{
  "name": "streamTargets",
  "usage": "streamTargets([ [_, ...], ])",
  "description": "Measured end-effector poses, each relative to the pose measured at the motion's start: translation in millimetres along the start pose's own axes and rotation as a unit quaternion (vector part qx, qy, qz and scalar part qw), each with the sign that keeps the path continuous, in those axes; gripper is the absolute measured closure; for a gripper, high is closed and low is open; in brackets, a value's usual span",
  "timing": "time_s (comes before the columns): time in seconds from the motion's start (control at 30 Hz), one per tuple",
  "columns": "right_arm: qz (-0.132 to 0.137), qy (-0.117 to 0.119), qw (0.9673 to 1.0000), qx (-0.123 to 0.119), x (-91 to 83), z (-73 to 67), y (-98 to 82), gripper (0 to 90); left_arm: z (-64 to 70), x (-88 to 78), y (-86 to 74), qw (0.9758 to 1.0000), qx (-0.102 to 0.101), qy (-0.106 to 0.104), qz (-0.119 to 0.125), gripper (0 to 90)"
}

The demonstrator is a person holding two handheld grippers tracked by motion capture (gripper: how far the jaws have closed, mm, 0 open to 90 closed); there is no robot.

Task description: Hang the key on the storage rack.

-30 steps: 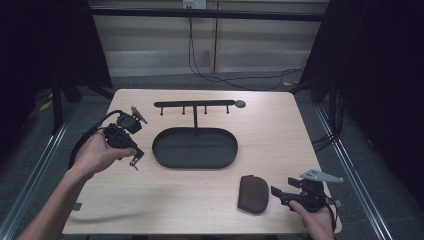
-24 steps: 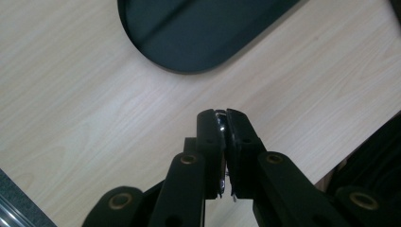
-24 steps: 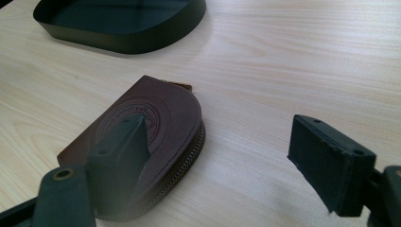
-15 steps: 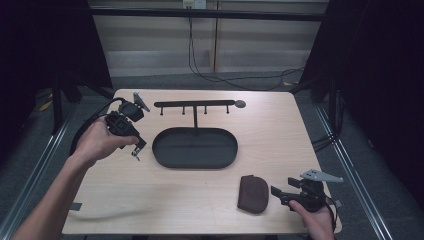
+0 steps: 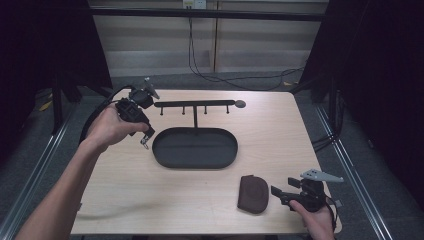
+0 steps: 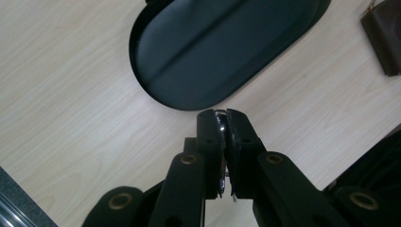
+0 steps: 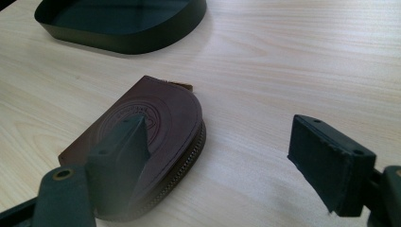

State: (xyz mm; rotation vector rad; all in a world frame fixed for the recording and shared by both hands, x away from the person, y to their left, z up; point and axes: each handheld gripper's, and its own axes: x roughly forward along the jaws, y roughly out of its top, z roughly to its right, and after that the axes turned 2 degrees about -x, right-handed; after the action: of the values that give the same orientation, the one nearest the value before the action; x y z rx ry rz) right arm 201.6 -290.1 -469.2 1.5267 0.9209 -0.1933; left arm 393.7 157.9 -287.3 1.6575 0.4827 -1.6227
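High view: left tool (image 5: pixel 145 142) pinching one small metal piece (image 6: pixel 220 142) beside one black oval tray (image 5: pixel 195 148); right tool (image 5: pixel 278 193), spread, beside one brown leather pouch (image 5: pixel 253 193).

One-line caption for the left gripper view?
Left gripper shut on a small metal piece, above the wooden table beside the black oval tray.

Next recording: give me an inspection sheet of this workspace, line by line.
Surface: light wooden table, bare apart from the job's things.
Job's things: small metal piece held in the left gripper; black oval tray; hook rack behind the tray; brown zip pouch.
Clutter: nothing seen.
Grippers: left gripper shut on the metal piece, raised beside the tray; right gripper open, by the pouch.
Cables: black cable trailing from the left gripper; floor cables.
Surroundings: dark curtains, grey floor.
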Motion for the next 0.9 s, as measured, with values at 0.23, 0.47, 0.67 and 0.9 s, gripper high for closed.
streamTargets([
  [0.23, 0.001, 0.001, 1.0, 0.0, -0.3, 0.1, -0.1, 20.6, -1.6, -2.6, 14.8, 1.0, -0.003, 0.001, 0.002, 85.3],
  [0.47, 0.001, 0.002, 1.0, 0.001, -0.3, 0.4, -0.2, 20.6, -4.1, -7.8, 23.7, 1.0, -0.002, 0.001, 0.006, 85.3],
  [0.67, 0.002, 0.003, 1.0, 0.001, -0.6, 0.2, -0.2, 20.6, -7.5, -8.1, 30.0, 1.0, -0.006, 0.001, 0.006, 85.3],
  [0.9, 0.001, 0.003, 1.0, 0.002, -0.6, 0.4, -0.2, 20.5, -11.3, -10.7, 42.8, 0.9999, -0.011, 0.004, 0.011, 85.3],
])
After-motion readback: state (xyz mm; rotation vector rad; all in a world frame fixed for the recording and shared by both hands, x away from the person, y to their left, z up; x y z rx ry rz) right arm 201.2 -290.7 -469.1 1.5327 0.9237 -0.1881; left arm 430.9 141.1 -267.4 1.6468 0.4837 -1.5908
